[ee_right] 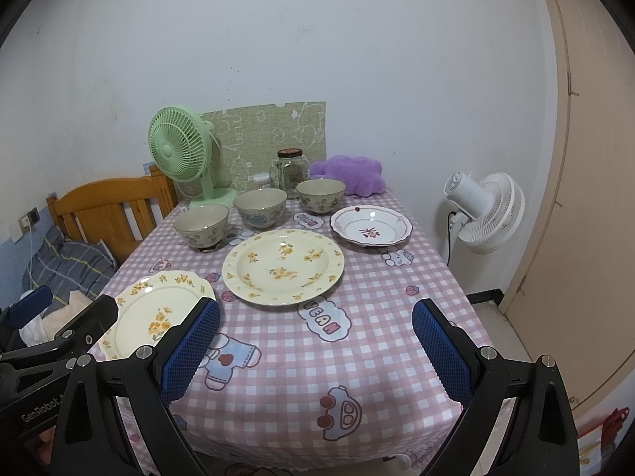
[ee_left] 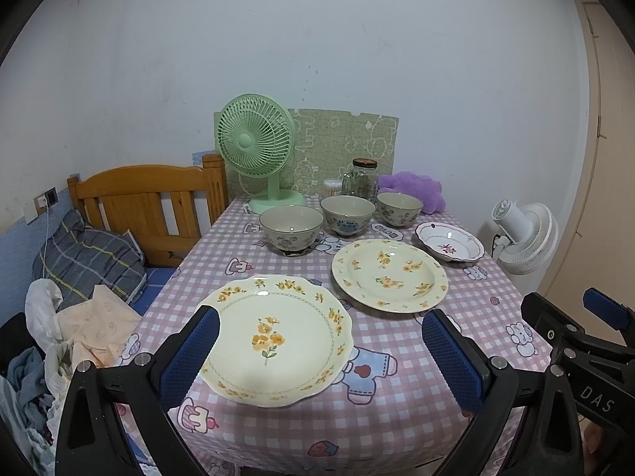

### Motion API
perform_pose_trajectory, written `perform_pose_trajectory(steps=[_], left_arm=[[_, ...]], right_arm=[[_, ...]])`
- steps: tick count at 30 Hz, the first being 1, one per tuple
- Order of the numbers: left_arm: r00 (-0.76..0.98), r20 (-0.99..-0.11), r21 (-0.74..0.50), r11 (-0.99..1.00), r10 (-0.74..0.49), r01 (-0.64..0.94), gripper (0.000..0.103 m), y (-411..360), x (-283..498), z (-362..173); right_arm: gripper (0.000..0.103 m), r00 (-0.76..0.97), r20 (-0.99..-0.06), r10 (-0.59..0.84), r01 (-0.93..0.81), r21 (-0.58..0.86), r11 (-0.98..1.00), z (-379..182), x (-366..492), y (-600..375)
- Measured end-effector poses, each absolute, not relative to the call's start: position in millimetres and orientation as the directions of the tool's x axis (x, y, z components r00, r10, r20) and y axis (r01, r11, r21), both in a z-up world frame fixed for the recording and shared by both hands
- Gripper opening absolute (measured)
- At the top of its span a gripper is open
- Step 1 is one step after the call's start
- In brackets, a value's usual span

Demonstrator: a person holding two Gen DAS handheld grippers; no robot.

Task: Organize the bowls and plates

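Observation:
On the pink checked tablecloth (ee_left: 397, 408) lie a scalloped cream plate with yellow flowers (ee_left: 278, 339) (ee_right: 154, 311), a round cream deep plate (ee_left: 389, 273) (ee_right: 282, 263) and a smaller white plate with a dark rim (ee_left: 449, 240) (ee_right: 371, 225). Three grey-green bowls stand in a row behind them: left (ee_left: 291, 228) (ee_right: 201, 224), middle (ee_left: 347, 214) (ee_right: 260, 208), right (ee_left: 399, 208) (ee_right: 320, 195). My left gripper (ee_left: 320, 333) hangs open over the scalloped plate, holding nothing. My right gripper (ee_right: 316, 323) is open above bare cloth, right of that plate.
At the table's back stand a green desk fan (ee_left: 256, 150), a glass jar (ee_left: 360, 179), a small white container (ee_right: 260, 179) and a purple plush cushion (ee_left: 416, 188). A wooden bed headboard (ee_left: 147, 198) with bedding is on the left, a white floor fan (ee_right: 484, 210) on the right.

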State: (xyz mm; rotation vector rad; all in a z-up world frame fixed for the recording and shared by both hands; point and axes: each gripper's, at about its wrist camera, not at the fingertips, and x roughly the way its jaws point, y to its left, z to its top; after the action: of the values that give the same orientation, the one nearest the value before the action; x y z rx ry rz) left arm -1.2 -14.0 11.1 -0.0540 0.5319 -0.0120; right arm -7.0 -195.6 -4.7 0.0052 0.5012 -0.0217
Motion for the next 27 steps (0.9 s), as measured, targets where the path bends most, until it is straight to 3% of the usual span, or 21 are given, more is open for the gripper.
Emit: perform_pose_trajectory(steps=[10, 27], left_arm=[[0.848, -0.529, -0.048, 0.999, -0.020, -0.007, 0.102, -2, 17, 1], [0.771, -0.637, -0.051, 0.998, -0.011, -0.027, 0.097, 68, 98, -27]], right_arm=[[0.099, 0.865, -0.501, -0.037, 0.033, -0.018, 0.999, -7, 13, -181], [0.097, 0.787, -0.617, -0.018, 0.020, -0.004, 1.000, -28, 101, -106]])
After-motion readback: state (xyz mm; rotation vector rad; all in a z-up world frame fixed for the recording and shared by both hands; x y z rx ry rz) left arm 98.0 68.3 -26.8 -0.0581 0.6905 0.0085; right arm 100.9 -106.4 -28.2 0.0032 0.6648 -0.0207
